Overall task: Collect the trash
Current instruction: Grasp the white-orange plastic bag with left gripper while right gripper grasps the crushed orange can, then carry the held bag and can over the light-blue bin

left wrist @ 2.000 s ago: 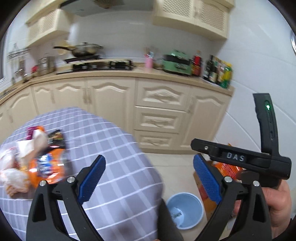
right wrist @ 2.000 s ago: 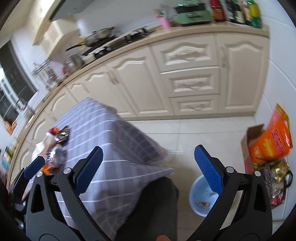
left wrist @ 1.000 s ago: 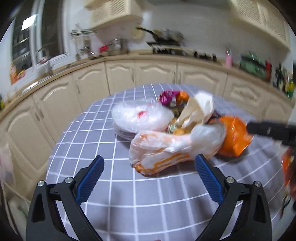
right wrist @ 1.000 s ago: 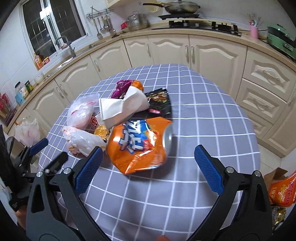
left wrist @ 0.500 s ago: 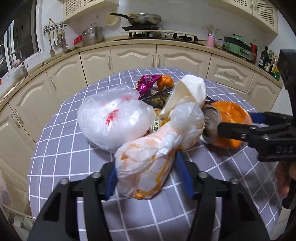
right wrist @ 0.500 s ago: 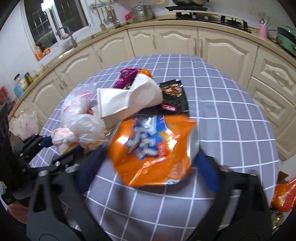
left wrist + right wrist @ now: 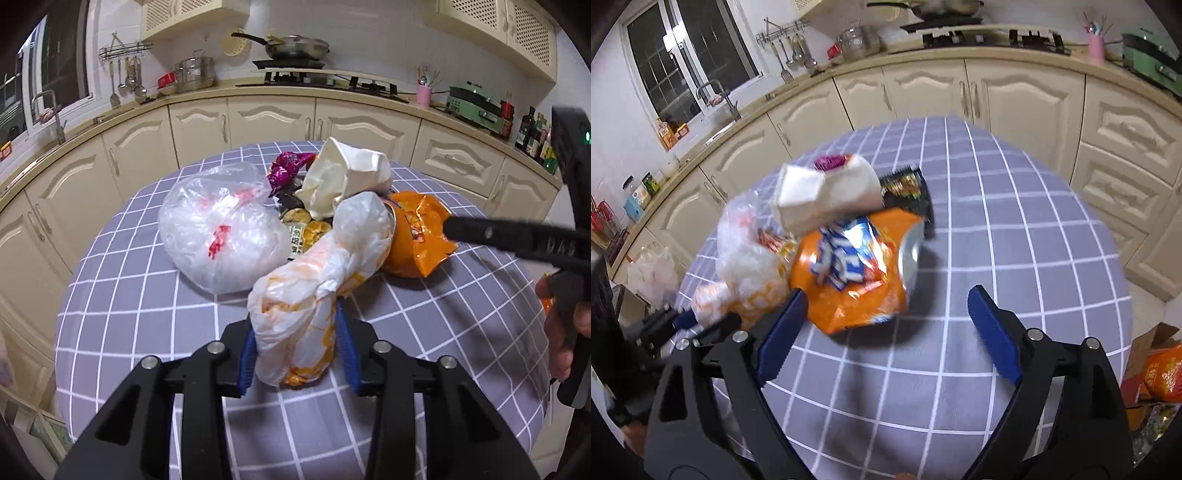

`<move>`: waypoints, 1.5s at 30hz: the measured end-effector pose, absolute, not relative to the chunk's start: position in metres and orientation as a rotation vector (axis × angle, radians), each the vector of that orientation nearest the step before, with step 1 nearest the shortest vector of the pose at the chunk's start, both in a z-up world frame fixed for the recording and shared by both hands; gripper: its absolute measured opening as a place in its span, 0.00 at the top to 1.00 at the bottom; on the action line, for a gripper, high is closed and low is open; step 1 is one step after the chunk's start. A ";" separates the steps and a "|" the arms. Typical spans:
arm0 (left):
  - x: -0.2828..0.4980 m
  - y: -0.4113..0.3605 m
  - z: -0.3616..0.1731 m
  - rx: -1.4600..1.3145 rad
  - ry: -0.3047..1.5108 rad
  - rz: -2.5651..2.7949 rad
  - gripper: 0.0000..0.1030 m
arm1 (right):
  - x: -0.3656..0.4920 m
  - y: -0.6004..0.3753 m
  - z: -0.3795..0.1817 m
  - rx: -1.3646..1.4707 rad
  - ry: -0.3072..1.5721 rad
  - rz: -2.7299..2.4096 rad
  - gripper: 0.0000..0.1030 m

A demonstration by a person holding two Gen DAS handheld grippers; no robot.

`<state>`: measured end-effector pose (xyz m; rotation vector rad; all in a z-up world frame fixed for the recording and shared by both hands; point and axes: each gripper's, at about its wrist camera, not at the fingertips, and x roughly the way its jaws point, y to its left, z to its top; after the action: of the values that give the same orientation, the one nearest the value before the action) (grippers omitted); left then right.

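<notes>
A pile of trash lies on the round table with a grey checked cloth [image 7: 147, 295]. My left gripper [image 7: 298, 356] is shut on a crumpled white-and-orange plastic bag [image 7: 314, 295], which also shows in the right wrist view [image 7: 750, 280]. My right gripper [image 7: 886, 332] is open just in front of an orange snack bag [image 7: 857, 266], its jaws standing apart at either side of the bag's near end. The orange bag also shows in the left wrist view [image 7: 417, 236]. A clear plastic bag [image 7: 218, 236], crumpled white paper [image 7: 347, 181] and a purple wrapper [image 7: 286, 170] lie behind.
A black snack packet [image 7: 908, 192] lies behind the orange bag. Cream kitchen cabinets [image 7: 258, 122] curve around the table. A cardboard box with orange packets [image 7: 1156, 369] stands on the floor at the right.
Both grippers swung from the floor bin to the table. My left gripper closed on the white-and-orange plastic bag. My right gripper moved up to the orange snack bag and is open now.
</notes>
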<state>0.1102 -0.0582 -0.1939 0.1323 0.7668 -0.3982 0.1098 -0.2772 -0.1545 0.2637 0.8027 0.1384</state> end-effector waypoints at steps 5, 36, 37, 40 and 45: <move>0.099 -0.046 -0.195 0.094 0.760 -0.333 0.64 | 0.133 -0.256 -0.155 0.220 0.838 0.135 0.09; 0.082 -0.074 -0.188 0.039 0.740 -0.385 0.64 | 0.107 -0.276 -0.174 0.209 0.858 0.133 0.18; 0.082 -0.074 -0.188 0.037 0.740 -0.383 0.64 | 0.106 -0.276 -0.175 0.209 0.851 0.135 0.20; 0.081 -0.071 -0.185 0.030 0.734 -0.377 0.64 | 0.101 -0.278 -0.174 0.225 0.841 0.154 0.21; 0.080 -0.068 -0.180 0.007 0.725 -0.374 0.64 | 0.081 -0.296 -0.165 0.270 0.800 0.173 0.22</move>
<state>0.0801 -0.0683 -0.1802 0.0068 0.7245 -0.3737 0.0808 -0.2956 -0.1651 0.2697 0.8001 0.1734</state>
